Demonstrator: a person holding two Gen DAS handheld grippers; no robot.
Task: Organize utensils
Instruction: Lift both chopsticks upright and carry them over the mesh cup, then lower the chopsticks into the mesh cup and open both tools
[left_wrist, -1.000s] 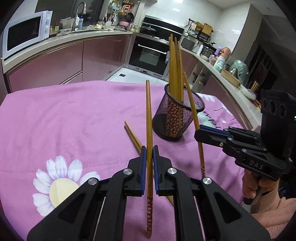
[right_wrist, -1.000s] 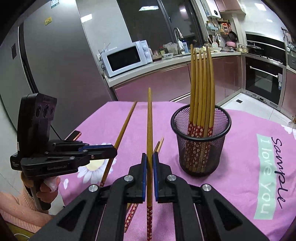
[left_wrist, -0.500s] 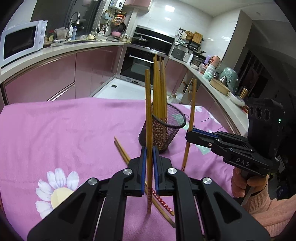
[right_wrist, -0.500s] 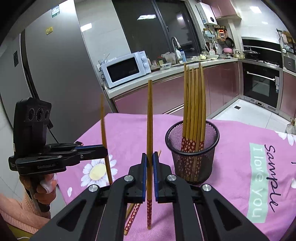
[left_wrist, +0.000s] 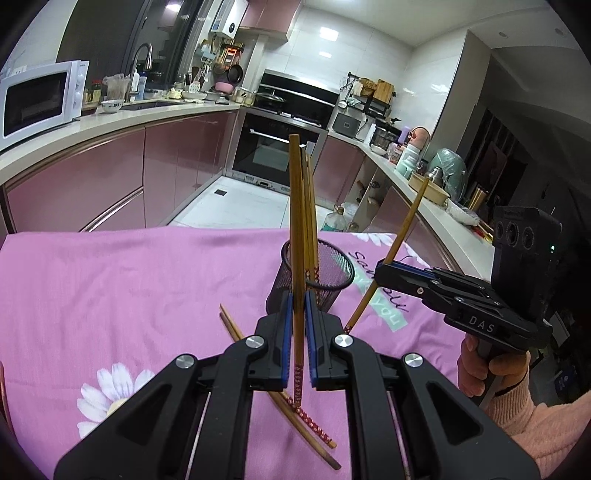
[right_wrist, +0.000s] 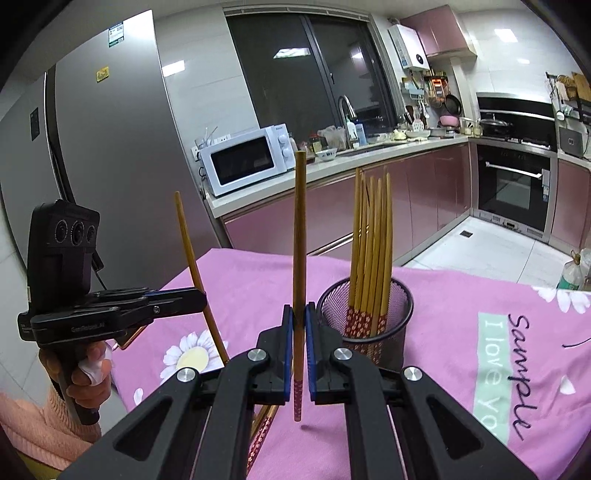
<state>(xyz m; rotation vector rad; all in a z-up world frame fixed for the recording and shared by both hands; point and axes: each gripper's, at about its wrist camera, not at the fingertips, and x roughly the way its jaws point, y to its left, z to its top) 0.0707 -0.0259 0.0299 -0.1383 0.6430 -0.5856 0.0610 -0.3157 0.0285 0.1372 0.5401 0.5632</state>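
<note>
A black mesh cup (left_wrist: 334, 264) (right_wrist: 399, 317) stands on the pink cloth with several wooden chopsticks (right_wrist: 371, 240) upright in it. My left gripper (left_wrist: 299, 306) is shut on one chopstick (left_wrist: 295, 221), held upright above the cloth in front of the cup. It also shows at the left of the right wrist view (right_wrist: 201, 297). My right gripper (right_wrist: 299, 317) is shut on another chopstick (right_wrist: 299, 240), held upright left of the cup. It shows in the left wrist view (left_wrist: 380, 271) right of the cup, its chopstick (left_wrist: 402, 229) tilted. Two chopsticks (left_wrist: 258, 369) lie crossed on the cloth.
The pink tablecloth (left_wrist: 110, 288) has daisy prints and a green label (right_wrist: 498, 369). Behind are kitchen counters, a white microwave (right_wrist: 247, 158), an oven (left_wrist: 273, 147) and a grey fridge (right_wrist: 110, 147).
Both grippers have risen with their chopsticks, lifting the lower ends off the cloth. The cup now looks lower and farther away. The right gripper's chopstick now tilts in the left view.
</note>
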